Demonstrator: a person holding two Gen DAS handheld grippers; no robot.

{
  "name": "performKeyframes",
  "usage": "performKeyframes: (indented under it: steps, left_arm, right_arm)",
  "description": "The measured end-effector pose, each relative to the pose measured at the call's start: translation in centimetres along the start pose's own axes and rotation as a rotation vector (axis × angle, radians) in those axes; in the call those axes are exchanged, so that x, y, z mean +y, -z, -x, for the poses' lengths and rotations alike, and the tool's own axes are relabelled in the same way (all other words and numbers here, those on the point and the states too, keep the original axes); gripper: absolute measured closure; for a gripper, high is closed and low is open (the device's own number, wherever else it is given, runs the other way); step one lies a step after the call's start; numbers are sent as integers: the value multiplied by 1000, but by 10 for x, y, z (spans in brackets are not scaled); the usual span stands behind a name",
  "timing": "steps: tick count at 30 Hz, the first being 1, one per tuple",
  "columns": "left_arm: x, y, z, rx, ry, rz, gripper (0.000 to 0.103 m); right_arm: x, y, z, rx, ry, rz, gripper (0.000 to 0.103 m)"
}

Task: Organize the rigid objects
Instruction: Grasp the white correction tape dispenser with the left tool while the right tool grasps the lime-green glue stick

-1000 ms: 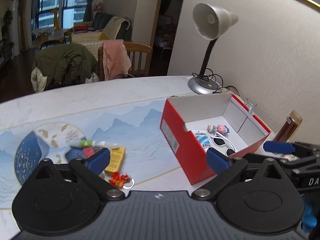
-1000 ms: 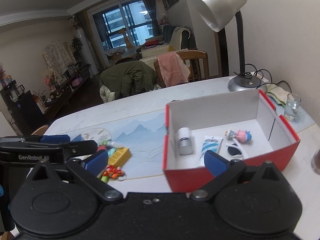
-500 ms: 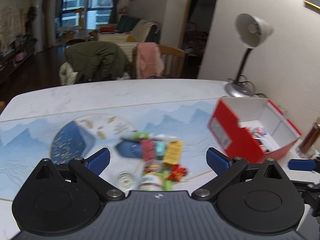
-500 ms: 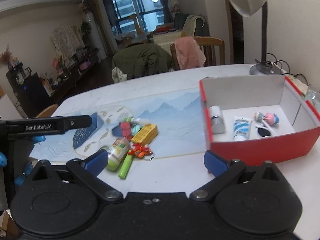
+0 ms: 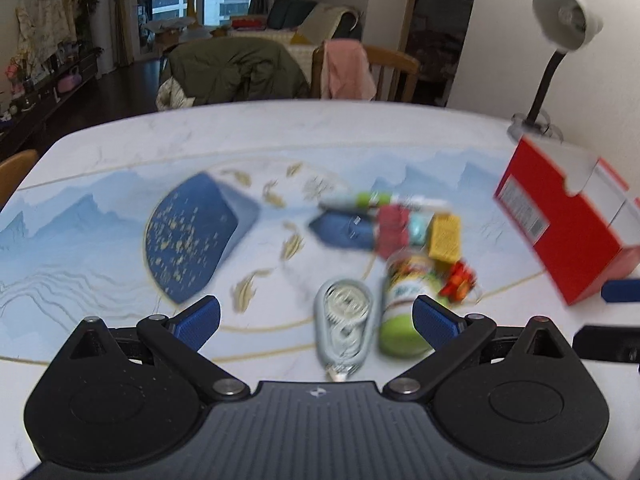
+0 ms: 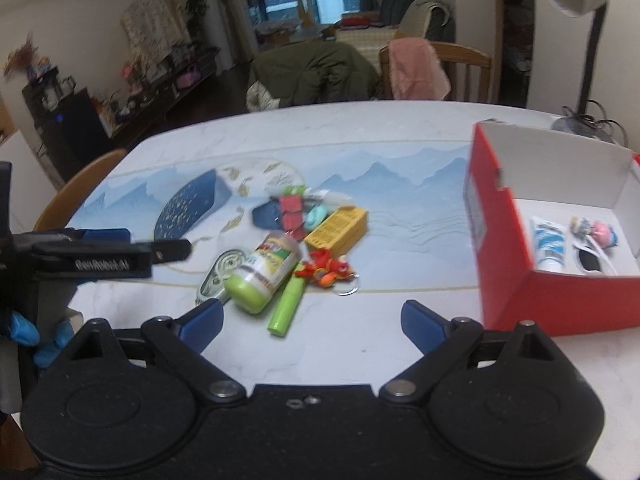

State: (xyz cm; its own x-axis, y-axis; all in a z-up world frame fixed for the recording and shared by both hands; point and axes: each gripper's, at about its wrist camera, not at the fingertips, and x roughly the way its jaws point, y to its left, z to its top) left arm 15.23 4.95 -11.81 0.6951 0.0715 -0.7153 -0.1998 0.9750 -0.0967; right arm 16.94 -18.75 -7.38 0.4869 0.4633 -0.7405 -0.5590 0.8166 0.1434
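White marble with a blue mountain print is seen across the table (image 6: 360, 128), which fills the middle of both views. A red box (image 6: 516, 256) with a white inside is set at the right edge of the right wrist view; a blue-and-white tube (image 6: 549, 249), a small pink figure (image 6: 598, 232) and a pair of white sunglasses (image 6: 592, 260) are seen lying in it. A lamp (image 5: 560, 36) is seen at the upper right of the left wrist view, behind the box.

The loose pile is found at the centre of the table, well apart from the box: a jar with a green lid (image 6: 262, 272) lying on its side, a yellow box (image 6: 338, 229) just beside it, a dark blue pouch (image 6: 266, 216), a green marker (image 6: 289, 307), an orange keychain toy (image 6: 326, 271) and a coiled cable in a clear bag (image 5: 344, 320).

The left gripper (image 5: 316, 322) is held wide open above the cable, nothing between its fingers. The right gripper (image 6: 312, 322) is likewise spread wide and empty, near the marker at lower centre.
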Motion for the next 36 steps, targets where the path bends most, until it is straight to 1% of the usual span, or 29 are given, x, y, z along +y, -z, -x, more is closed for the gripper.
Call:
performKeyframes:
  steps: [2,4,11,20,21,27,29,32,34,36]
  left_arm:
    - [2,6,-10,27,8,-5,0]
    - [4,11,-19,50,9,-8,0]
    - [5,16,-48,94,2,-45,0]
    - [3,14,-68,111,11,-73,0]
    - [2,13,-70,111,10,-76,0]
    - [-3,11,-78,104,14,-98,1]
    - [-5,10,-80,99,12,-109,1]
    - [-6,9,-82,90,7,-113,2]
    - [-6,8,-83,81,8,-120,4]
    - [-8,9,-82,71,11,-134,10]
  right_arm:
    - [3,-1,-11,24,-7,7,12]
    - [6,-2,-22,47,-5,12,13]
    - [16,0,-60,139,-12,66,26]
    - [21,0,-88,205,-28,107,31]
    - [21,0,-91,210,-28,112,31]
    - [23,-3,-107,220,-16,124,43]
    - [22,-4,-111,220,-9,126,47]
    - [23,-6,-115,212,-5,133,51]
    - [24,-7,-116,205,-5,144,53]
    - [26,-6,-116,200,-4,159,56]
